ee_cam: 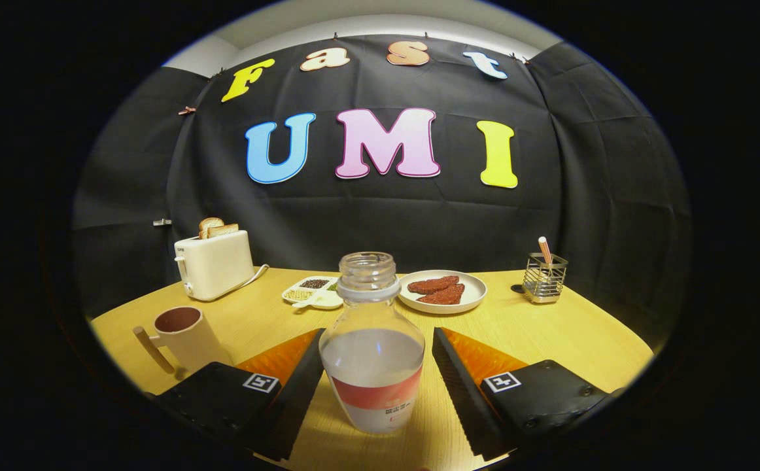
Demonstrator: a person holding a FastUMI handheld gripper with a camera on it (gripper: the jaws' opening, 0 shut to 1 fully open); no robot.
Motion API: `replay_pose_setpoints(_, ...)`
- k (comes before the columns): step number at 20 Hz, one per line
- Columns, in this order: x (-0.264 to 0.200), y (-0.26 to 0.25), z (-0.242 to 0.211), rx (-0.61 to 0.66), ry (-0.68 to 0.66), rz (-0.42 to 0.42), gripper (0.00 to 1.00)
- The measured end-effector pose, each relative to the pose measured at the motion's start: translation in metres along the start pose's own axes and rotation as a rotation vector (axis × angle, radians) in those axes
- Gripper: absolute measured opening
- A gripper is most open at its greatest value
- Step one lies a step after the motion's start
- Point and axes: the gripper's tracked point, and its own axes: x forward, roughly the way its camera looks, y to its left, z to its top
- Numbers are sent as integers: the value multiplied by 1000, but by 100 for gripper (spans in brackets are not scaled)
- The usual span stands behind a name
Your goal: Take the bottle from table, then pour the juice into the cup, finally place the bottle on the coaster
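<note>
The claw point(376, 386) stands wide at bottom centre, its fingers flanking but not touching the uncapped clear plastic bottle point(372, 347) with a red label, upright on the pale wooden bench point(550, 333); a beige cup point(184, 337) with a wooden handle stands at lower left

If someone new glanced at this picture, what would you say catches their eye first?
The clear bottle stands uncapped and upright between the gripper fingers, which are open on either side of it with a gap to each. Beyond the left finger sits the cup with its handle. Farther back on the table are a toaster holding toast and a plate of reddish patties.
</note>
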Motion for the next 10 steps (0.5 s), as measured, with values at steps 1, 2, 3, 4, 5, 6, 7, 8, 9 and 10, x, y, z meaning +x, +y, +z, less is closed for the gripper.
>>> replay_pose_setpoints(1, 1, 1, -3, 1, 4, 2, 97)
replay_pose_setpoints(2, 2, 2, -4, 2, 6, 8, 97)
replay_pose_setpoints(3, 2, 3, -5, 6, 7, 12, 97)
replay_pose_setpoints(4, 1, 4, -5, 10, 7, 16, 97)
replay_pose_setpoints(5, 2, 4, -6, 9, 6, 19, 96)
replay_pose_setpoints(6, 3, 6, -6, 7, 6, 22, 93)
replay_pose_setpoints(7, 3, 7, -7, 3, 8, 23, 82)
replay_pose_setpoints(8, 4, 7, -9, -1, 11, 23, 80)
replay_pose_setpoints(9, 5, 6, -11, -4, 18, 22, 80)
replay_pose_setpoints(10, 4, 6, -9, -6, 10, 25, 80)
